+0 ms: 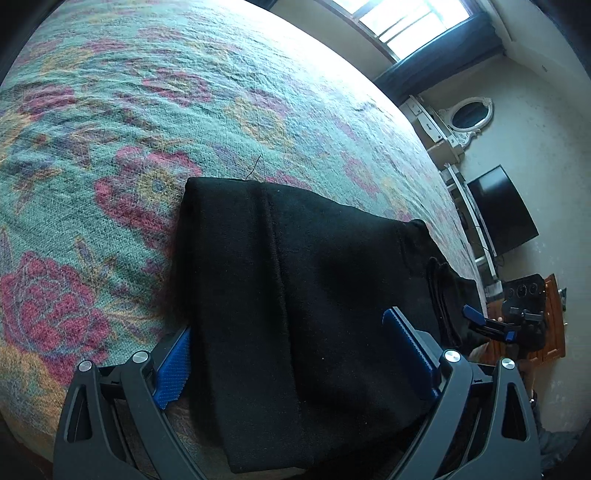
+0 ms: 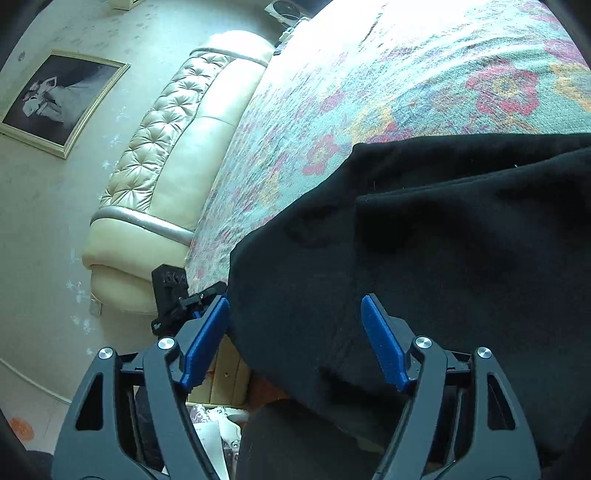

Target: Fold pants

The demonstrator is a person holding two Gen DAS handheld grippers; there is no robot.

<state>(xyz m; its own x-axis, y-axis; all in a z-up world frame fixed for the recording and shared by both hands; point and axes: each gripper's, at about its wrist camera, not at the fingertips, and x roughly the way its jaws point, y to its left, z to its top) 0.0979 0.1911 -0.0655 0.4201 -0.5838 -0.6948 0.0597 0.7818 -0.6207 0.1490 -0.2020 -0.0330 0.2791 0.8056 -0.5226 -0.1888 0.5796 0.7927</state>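
Note:
The black pants (image 1: pixel 295 295) lie folded in layers on the floral bedspread (image 1: pixel 147 129), near the bed's front edge. They also show in the right wrist view (image 2: pixel 443 258). My left gripper (image 1: pixel 291 354) is open, its blue pads (image 1: pixel 173 369) either side of the folded stack's near end. My right gripper (image 2: pixel 295 339) is open over the other end of the pants, one finger past the fabric's edge. The right gripper also shows in the left wrist view (image 1: pixel 491 326), and the left gripper in the right wrist view (image 2: pixel 177 299).
A cream tufted headboard (image 2: pixel 166 155) and a framed picture (image 2: pixel 59 99) are on the right gripper's left. A TV (image 1: pixel 502 210), mirror (image 1: pixel 469 114) and window (image 1: pixel 413 22) lie beyond the bed. The bedspread (image 2: pixel 406 74) stretches wide behind the pants.

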